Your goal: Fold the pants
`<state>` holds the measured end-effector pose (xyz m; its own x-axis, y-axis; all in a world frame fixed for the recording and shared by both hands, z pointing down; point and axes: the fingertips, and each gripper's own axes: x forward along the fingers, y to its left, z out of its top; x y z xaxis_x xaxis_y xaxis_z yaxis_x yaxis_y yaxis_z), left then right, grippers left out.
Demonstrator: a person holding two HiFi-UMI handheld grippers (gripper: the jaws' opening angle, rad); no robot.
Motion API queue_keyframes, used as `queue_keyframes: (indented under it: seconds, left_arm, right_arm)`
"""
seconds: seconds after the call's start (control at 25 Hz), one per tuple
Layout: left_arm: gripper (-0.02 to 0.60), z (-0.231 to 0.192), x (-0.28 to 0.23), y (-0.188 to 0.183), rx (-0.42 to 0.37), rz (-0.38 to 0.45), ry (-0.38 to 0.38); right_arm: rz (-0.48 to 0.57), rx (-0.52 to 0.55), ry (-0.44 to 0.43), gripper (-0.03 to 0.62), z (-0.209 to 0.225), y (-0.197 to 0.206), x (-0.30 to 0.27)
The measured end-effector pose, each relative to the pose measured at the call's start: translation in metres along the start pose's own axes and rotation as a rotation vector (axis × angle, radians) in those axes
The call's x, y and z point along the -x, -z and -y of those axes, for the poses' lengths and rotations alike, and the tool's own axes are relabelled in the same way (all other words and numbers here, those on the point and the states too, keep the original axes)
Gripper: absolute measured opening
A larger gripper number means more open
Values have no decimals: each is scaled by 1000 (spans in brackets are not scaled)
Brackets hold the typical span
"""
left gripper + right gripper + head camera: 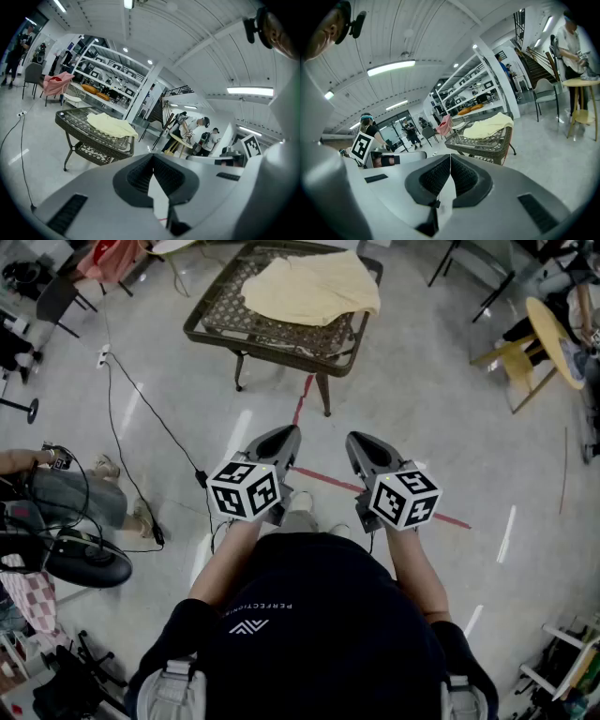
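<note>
Person's shirt; pants stretch left-right.

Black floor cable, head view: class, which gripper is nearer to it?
Left. The left gripper hangs just right of the black floor cable; the right gripper is farther right, beyond the left one.

Two tongs were in view, the left tongs and the right tongs. There were two marker cubes, a left cube and a right cube. There was one wicker tabletop and one pair of pants. Two red tape strips marked the floor. There was one round yellow table, and two people stood at it in the left gripper view. One pink cloth and one black round base completed the count.
</note>
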<state>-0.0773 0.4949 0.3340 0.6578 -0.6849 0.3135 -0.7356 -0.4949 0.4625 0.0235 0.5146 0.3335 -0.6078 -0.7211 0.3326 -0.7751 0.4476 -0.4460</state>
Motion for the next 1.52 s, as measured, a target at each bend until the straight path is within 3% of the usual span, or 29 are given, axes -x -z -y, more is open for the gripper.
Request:
queue_keyframes:
  seconds: [0.72,1.0,1.24,1.52]
  left_arm:
    - [0,-50,-9,-29,-29,4,45]
    - [2,-70,-7,-35,-112,-26,58]
    - [2,-91,-13,-37,-32,-17,63]
    - [2,-120,-38,-52,-68,-24,37]
  right_arm:
    - [-33,-30,-24,38,-8,-9,-69]
    - [-43,-19,-31,38,-16,-15,-91]
    - [-74,-13,-23,38,-12,-12,-106]
    - [-74,-2,-43,38,5,-31,-146]
